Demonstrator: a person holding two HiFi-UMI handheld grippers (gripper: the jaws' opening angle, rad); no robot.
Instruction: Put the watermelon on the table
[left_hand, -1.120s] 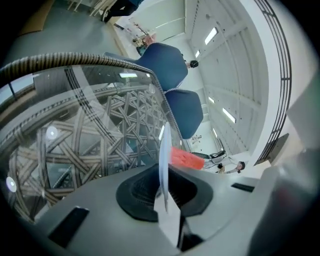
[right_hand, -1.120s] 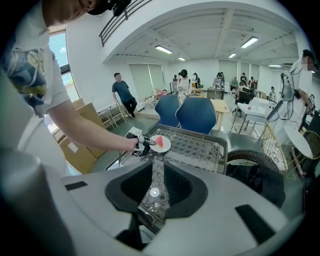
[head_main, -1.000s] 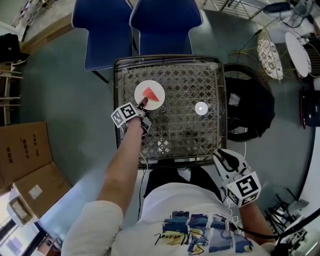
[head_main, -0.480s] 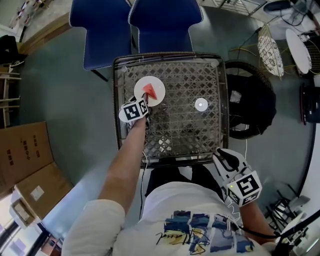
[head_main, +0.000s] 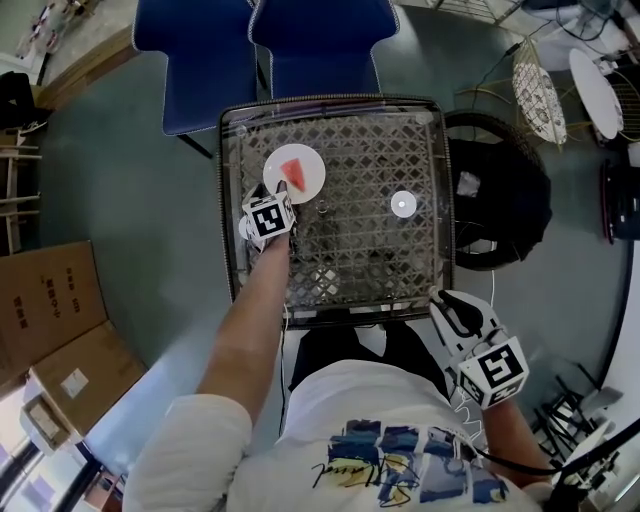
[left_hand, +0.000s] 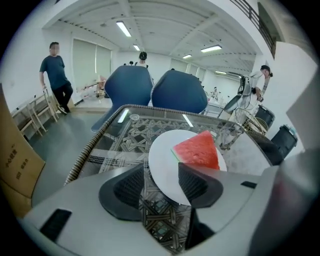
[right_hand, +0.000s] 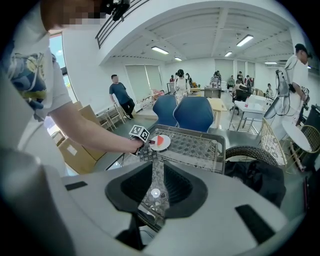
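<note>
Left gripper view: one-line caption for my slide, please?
Left tool, jaws just opened, open around the near rim of the white plate holding the watermelon wedge on the glass table.

Left arm outstretched; the left gripper (head_main: 282, 192) has just been opening, a plate (left_hand: 162, 155) rim loose between its jaws. The right gripper (head_main: 447, 303) hangs low, jaws slightly apart.

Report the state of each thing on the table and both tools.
watermelon slice: lying on the white plate, ungripped.
white plate: flat on the glass table, near rim between the jaws of the left tool.
left tool: jaws have just been opening, now apart, gripping nothing.
right tool: jaws slightly apart, empty.
</note>
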